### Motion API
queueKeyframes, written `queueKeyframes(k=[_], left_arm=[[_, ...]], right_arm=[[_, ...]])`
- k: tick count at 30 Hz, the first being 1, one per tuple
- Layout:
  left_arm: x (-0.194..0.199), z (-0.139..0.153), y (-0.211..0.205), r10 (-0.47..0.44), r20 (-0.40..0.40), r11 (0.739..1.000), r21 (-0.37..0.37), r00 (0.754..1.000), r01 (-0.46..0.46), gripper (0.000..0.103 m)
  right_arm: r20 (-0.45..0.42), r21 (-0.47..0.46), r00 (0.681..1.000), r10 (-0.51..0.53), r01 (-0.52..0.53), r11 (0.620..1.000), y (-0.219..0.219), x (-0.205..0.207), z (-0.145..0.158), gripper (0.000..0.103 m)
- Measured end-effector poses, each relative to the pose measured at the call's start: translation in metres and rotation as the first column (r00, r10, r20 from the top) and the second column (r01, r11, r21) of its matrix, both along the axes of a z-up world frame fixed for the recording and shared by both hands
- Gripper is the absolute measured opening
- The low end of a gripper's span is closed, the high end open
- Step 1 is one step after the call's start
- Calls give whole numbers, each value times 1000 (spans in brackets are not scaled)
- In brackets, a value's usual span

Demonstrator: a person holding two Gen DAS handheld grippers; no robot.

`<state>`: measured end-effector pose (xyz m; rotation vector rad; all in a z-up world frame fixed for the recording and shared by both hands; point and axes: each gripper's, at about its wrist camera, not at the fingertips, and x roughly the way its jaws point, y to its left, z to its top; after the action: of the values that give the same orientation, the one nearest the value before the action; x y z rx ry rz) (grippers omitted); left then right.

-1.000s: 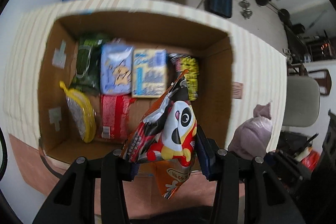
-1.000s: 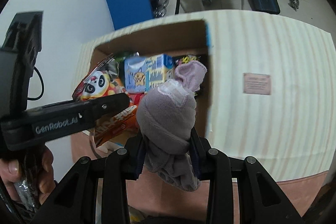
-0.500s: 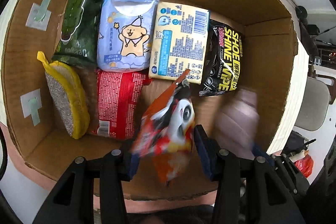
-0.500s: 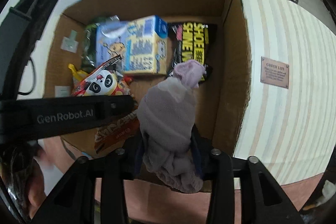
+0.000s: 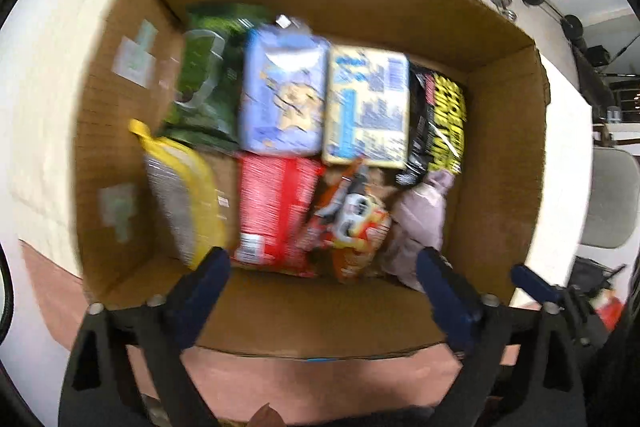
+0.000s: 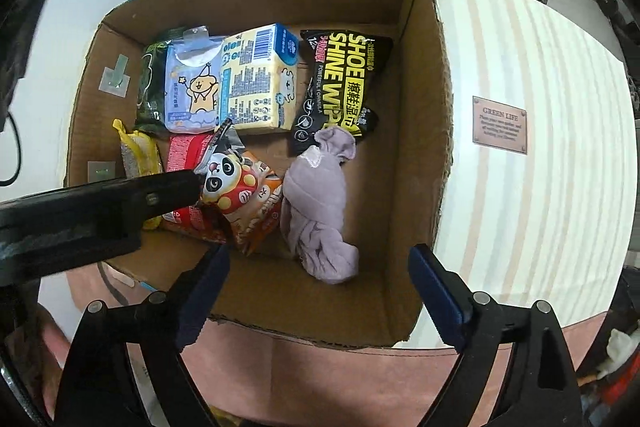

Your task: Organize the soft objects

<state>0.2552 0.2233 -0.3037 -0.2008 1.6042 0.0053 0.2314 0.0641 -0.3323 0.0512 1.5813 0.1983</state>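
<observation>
An open cardboard box (image 6: 424, 67) holds several soft packs. A panda snack bag (image 6: 240, 195) lies on the box floor beside a red pack (image 6: 180, 151), and a knotted mauve cloth (image 6: 316, 203) lies to its right. Both also show in the blurred left wrist view, the bag (image 5: 352, 227) and the cloth (image 5: 420, 219). My left gripper (image 5: 324, 291) is open and empty above the box's near wall. My right gripper (image 6: 320, 291) is open and empty above the near wall, just short of the cloth. The left gripper's arm (image 6: 100, 203) crosses the right wrist view.
At the back of the box lie a green pack (image 6: 150, 95), a blue wipes pack (image 6: 192, 87), a yellow tissue pack (image 6: 260, 79) and black shoe wipes (image 6: 340, 83). A yellow sponge (image 6: 136, 151) lies at the left. The striped table (image 6: 540, 167) carries a brown plaque (image 6: 500, 125).
Both grippers have opened. The panda bag and the mauve cloth have dropped onto the box floor. Both grippers have pulled back towards the near wall.
</observation>
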Motion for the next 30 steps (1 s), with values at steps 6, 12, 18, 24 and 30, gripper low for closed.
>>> queueKeyframes(k=[6,12,18,24,30], left_arm=[[-24,17,22,12,78,993,116,997,-21,99],[-35,19,31,24,119,987,154,993,-43,99],[-38,26,28,22,139,985,169,990,-45,99],[-49,59,18,-14,217,981,194,976,-29,99],[-78,114,5,-28,327,983,180,945,-33,99]], right_arm=[[40,-46,999,12,-11,999,6,-6,11,103],[97,-83,995,10,-2,997,8,-7,24,103],[103,-92,995,-3,13,996,3,-6,25,103],[146,-77,989,-15,27,997,-7,-10,48,103],[242,-27,969,-42,50,998,-27,-35,109,103]])
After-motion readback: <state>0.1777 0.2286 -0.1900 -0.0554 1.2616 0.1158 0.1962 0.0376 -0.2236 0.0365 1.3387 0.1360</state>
